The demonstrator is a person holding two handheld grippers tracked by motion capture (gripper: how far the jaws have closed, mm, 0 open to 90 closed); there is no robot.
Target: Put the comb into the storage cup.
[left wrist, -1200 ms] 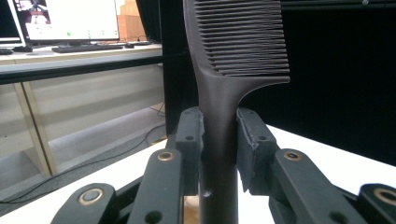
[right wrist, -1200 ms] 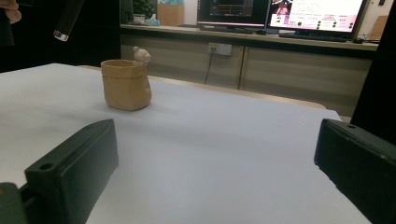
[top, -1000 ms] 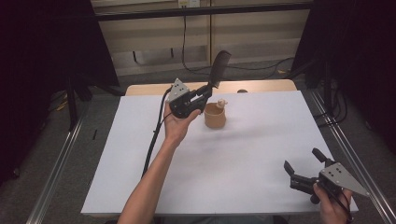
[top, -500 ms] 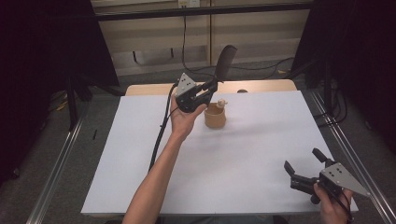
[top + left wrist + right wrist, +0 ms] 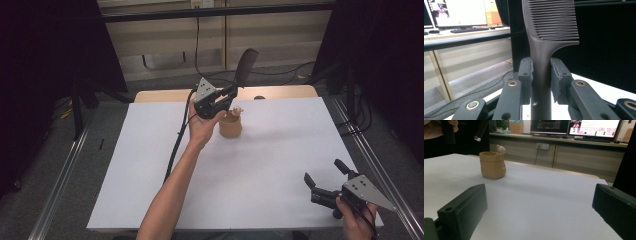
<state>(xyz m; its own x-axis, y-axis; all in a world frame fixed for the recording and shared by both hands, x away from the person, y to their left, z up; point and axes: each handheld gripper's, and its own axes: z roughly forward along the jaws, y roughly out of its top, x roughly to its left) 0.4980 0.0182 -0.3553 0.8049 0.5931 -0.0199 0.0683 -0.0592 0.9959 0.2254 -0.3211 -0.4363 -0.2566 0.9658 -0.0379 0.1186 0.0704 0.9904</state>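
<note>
A dark brown comb [image 5: 246, 65] stands upright in my left gripper [image 5: 231, 92], which is shut on its handle. The pads [image 5: 525, 72] clamp the handle of the comb [image 5: 541, 55] from both sides, teeth pointing right. Gripper and comb hang in the air just above and behind a small tan cup [image 5: 230, 125] with a little figure on its rim, standing on the white table [image 5: 280, 165]. My right gripper [image 5: 327, 177] rests at the table's front right, open and holding nothing. From its own view the cup [image 5: 492, 164] stands far ahead.
The table's wooden far edge [image 5: 280, 92] shows behind the white sheet. Metal rails [image 5: 60, 175] run along both sides on the floor. The left gripper's cable [image 5: 175, 145] trails down along the forearm. Desks with monitors [image 5: 594, 127] stand beyond the table.
My left gripper has carried the comb a little to the right and farther back, ending above the cup. The right gripper has kept still.
</note>
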